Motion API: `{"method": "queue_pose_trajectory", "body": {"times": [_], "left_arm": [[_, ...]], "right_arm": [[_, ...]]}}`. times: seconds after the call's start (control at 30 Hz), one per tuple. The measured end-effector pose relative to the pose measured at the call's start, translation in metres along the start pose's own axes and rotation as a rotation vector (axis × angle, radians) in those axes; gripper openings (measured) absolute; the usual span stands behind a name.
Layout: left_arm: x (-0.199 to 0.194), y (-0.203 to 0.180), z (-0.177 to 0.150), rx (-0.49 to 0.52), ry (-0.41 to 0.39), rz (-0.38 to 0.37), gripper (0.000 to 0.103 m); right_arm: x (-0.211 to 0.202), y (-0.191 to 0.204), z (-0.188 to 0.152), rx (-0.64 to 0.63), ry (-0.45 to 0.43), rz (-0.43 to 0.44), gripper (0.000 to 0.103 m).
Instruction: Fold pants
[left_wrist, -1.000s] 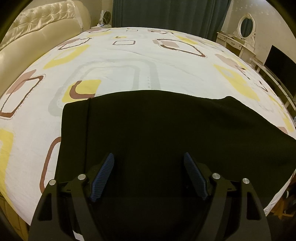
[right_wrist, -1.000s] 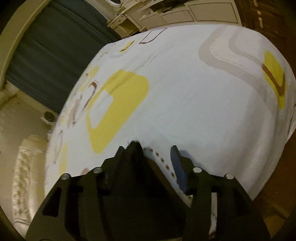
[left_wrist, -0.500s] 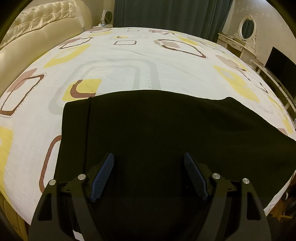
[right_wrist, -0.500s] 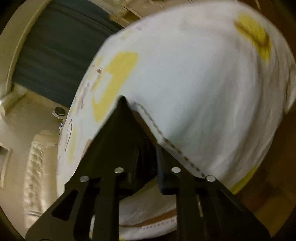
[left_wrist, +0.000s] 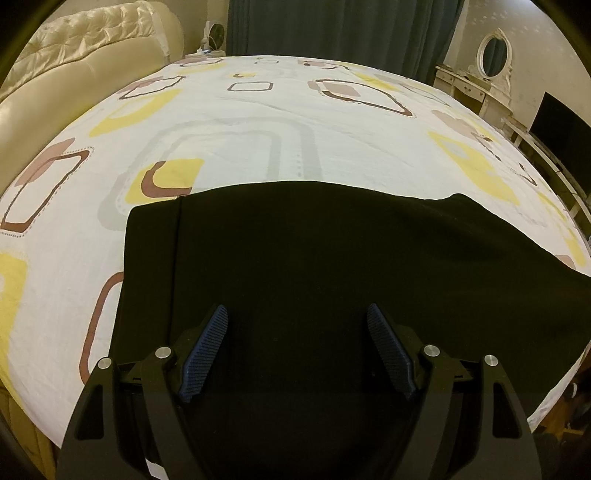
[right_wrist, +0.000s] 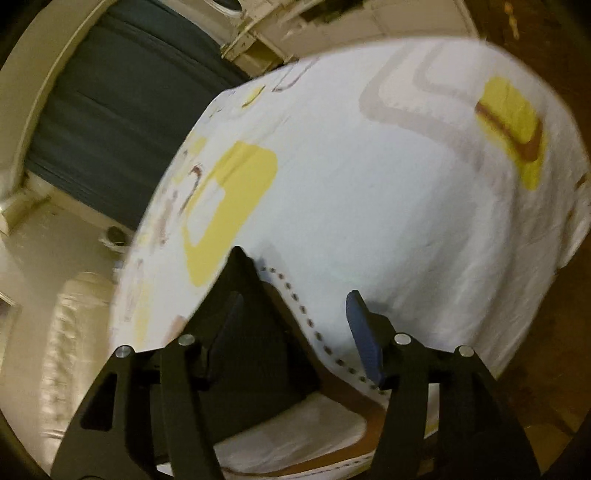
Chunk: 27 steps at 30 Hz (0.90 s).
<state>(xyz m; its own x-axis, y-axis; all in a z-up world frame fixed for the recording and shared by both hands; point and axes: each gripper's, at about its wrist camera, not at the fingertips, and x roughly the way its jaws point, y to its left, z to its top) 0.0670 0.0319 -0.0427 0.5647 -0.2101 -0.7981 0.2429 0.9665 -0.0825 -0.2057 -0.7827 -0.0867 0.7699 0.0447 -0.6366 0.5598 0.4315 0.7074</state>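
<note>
left claw (left_wrist: 295, 325) agape over pants (left_wrist: 332, 258) | right claw (right_wrist: 291, 314) agape

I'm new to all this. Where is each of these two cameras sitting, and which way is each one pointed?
Left wrist view: sits on the left gripper, looking across the black pants spread on the patterned bed sheet toward the dark curtain; both blue-padded fingers show, wide apart.
Right wrist view: sits on the right gripper, tilted and blurred, looking over a pants corner on the sheet; both fingers show, apart.
Shared: pants, sheet, curtain, cream headboard.
</note>
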Motion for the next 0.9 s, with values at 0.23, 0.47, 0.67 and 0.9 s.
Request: {"method": "queue_pose_trajectory", "body": {"times": [0.23, 0.47, 0.67, 0.9], "left_arm": [[-0.008, 0.004, 0.000, 0.005, -0.014, 0.013, 0.077], [-0.013, 0.023, 0.000, -0.022, -0.009, 0.045, 0.077], [-0.017, 0.030, -0.003, -0.034, -0.002, 0.041, 0.077], [-0.023, 0.032, -0.003, -0.033, 0.008, 0.033, 0.077]], "right_arm": [[0.044, 0.017, 0.009, -0.007, 0.134, 0.088, 0.071], [0.069, 0.051, -0.001, -0.158, 0.248, 0.023, 0.055], [0.066, 0.065, -0.009, -0.183, 0.281, -0.066, 0.018], [0.028, 0.113, -0.016, -0.210, 0.197, -0.062, 0.017]]}}
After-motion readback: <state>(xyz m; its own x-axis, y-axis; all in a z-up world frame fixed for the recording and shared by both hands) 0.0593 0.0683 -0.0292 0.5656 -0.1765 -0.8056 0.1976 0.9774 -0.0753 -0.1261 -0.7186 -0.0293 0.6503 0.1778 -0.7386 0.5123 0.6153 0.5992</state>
